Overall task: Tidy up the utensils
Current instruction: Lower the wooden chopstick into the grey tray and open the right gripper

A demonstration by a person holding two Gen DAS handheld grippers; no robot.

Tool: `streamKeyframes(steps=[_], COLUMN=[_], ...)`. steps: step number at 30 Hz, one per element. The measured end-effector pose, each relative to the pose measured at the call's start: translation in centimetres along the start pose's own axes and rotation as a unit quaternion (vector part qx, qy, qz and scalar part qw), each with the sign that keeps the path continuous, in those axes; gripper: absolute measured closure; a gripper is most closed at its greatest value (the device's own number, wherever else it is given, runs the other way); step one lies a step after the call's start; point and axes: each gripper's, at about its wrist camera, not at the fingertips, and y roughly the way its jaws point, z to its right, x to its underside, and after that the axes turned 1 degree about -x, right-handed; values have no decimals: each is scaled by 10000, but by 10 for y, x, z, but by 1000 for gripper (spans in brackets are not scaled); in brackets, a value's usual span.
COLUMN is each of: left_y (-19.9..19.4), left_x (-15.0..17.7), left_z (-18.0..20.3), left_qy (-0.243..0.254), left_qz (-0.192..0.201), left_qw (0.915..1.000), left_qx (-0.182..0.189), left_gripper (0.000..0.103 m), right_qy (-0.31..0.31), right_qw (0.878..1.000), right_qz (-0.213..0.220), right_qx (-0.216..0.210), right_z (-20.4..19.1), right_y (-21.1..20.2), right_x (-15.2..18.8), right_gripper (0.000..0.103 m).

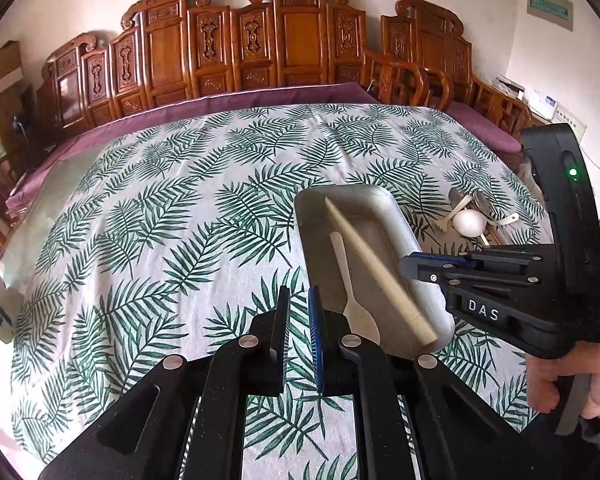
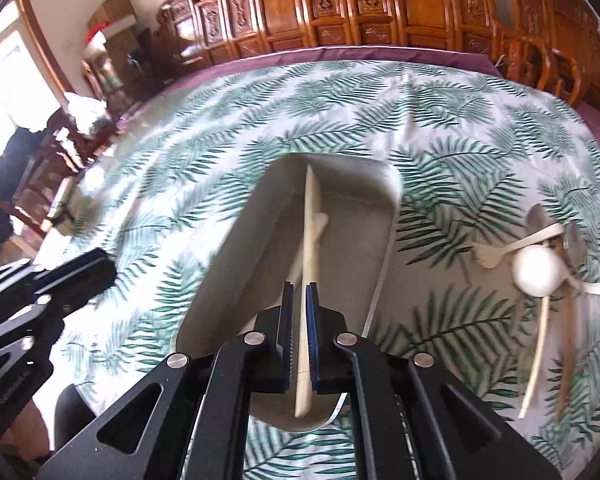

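Right gripper blocks chopstick's near end

The place was a home's living or dining room: carved reddish-brown wooden benches lined the white wall across the top of the frame, behind a table under a white, green-fern-printed cloth.

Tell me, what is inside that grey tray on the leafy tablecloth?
The grey tray holds a long cream chopstick lying lengthwise and a pale spoon beside it. The tray's near end is hidden behind the black fingers.
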Motion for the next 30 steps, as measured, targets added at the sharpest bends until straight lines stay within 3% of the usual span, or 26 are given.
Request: streamKeyframes(steps=[12,15,17,25,30], left_y=[-1,1,2,14,21], left_x=[-3,-6,-9,-12,-11], left_z=[40,56,67,113,137], left_qy=[268,317,350,607,747], left_qz=[67,85,108,29,-38], left_qw=[9994,9989,9986,9965,9951], left_qx=[199,325,381,567,654], left_gripper=[95,93,85,85,81], right_qy=[-407,-431,-429,-150,129], right_qw=[9977,9965,9954,9919,9903], right_qz=[399,460,493,471,371], right_qx=[361,553,704,1171,1333], right_z=[32,54,72,150,191], right_y=[-49,-64,-74,-96,-95], right_x=[14,21,27,55,69], right_gripper=[94,95,94,95,82])
